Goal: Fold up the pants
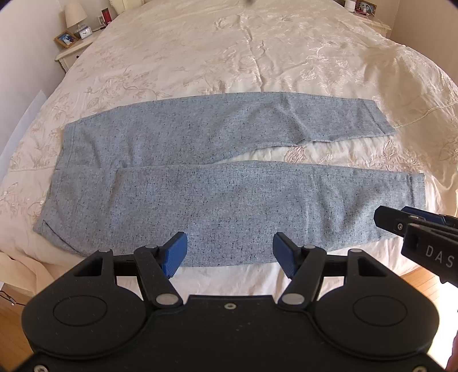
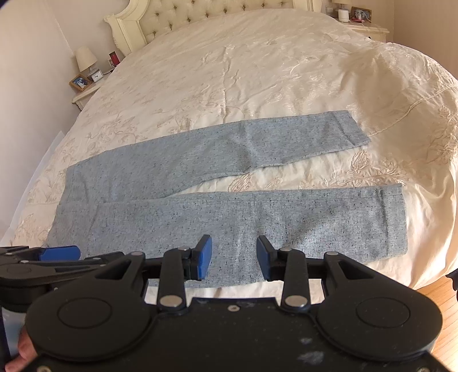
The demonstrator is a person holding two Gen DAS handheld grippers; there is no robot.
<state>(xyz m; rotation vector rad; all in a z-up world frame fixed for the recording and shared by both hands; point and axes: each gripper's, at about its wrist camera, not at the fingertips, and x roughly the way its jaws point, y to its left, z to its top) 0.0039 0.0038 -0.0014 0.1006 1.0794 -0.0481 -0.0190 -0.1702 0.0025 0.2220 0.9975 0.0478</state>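
The pants (image 1: 217, 183) are lying flat across the near part of the bed (image 1: 229, 51), waistband to the left and both legs running to the right, the two cuffs spreading apart so the cream cover is showing between them.

The left gripper (image 1: 230, 251) is hovering over the near edge of the near leg with its blue pads (image 1: 174, 253) standing wide apart, holding nothing (whether the pads are brushing the cloth cannot be told).

The right gripper (image 2: 234, 259) is hanging over that same leg's near hem, further right, its pads parted less widely and likewise gripping nothing.

A nightstand (image 2: 86, 96) is sitting far left, beside the headboard (image 2: 200, 17).
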